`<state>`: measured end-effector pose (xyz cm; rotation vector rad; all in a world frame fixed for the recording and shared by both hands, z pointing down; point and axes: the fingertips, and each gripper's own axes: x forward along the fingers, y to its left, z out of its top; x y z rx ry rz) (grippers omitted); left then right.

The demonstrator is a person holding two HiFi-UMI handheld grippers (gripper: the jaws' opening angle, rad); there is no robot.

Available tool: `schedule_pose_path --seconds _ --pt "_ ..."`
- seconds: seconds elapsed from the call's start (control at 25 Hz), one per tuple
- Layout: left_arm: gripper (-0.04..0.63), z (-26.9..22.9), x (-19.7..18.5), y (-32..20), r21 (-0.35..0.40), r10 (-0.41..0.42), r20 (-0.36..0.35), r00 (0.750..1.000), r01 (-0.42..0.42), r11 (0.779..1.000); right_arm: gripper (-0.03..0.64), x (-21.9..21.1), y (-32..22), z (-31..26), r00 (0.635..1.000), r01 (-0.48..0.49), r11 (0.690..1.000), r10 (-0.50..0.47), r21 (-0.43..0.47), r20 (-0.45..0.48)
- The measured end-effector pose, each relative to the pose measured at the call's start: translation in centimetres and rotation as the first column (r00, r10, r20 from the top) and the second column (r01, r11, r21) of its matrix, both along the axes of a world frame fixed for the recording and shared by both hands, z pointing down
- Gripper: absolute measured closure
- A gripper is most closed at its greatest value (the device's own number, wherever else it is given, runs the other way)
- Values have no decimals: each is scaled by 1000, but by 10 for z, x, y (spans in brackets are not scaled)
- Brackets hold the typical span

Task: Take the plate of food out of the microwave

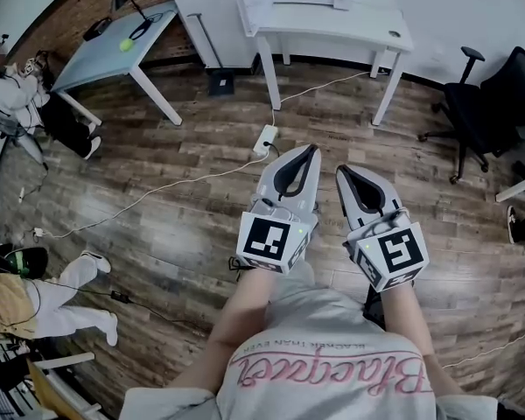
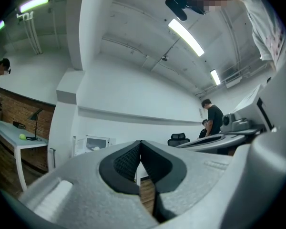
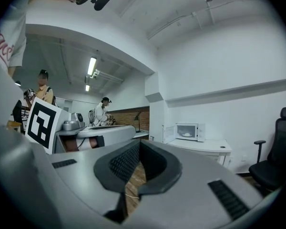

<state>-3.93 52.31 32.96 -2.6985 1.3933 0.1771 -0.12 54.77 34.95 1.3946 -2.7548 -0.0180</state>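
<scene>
On the shirt (image 1: 332, 376), head view: a line of small dark capitals, upside down from here, reads "BLACKER THAN EVER". Next to it is large pink script, also upside down. It begins "Bla"; the rest is not surely legible.

Cube of left gripper (image 1: 311, 150): left marker (image 1: 269, 236), a square black-and-white coded pattern. Cube of right gripper (image 1: 341, 171): right marker (image 1: 401, 252), same kind.

Bright ceiling tubes (image 2: 186, 37) (fisheye-warped edges)

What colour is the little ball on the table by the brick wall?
Yellow-green. The ball shows best in the head view, lying on the pale blue table.
</scene>
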Motion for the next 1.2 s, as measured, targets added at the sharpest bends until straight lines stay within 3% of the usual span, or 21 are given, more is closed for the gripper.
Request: schedule_pose_path --seconds 0.56,0.88,1.2 --pt "589 -1 -28 -109 10 61 39 997 -62 998 606 -44 -110 -2 997 -11 1000 12 20 -80" --pt "589 -7 -42 -159 15 84 53 995 -85 996 606 -64 -160 -9 997 -23 999 26 41 -74" --pt "589 -1 -37 -173 7 123 62 990 -123 992 606 -62 -175 -11 998 -56 998 57 36 -30"
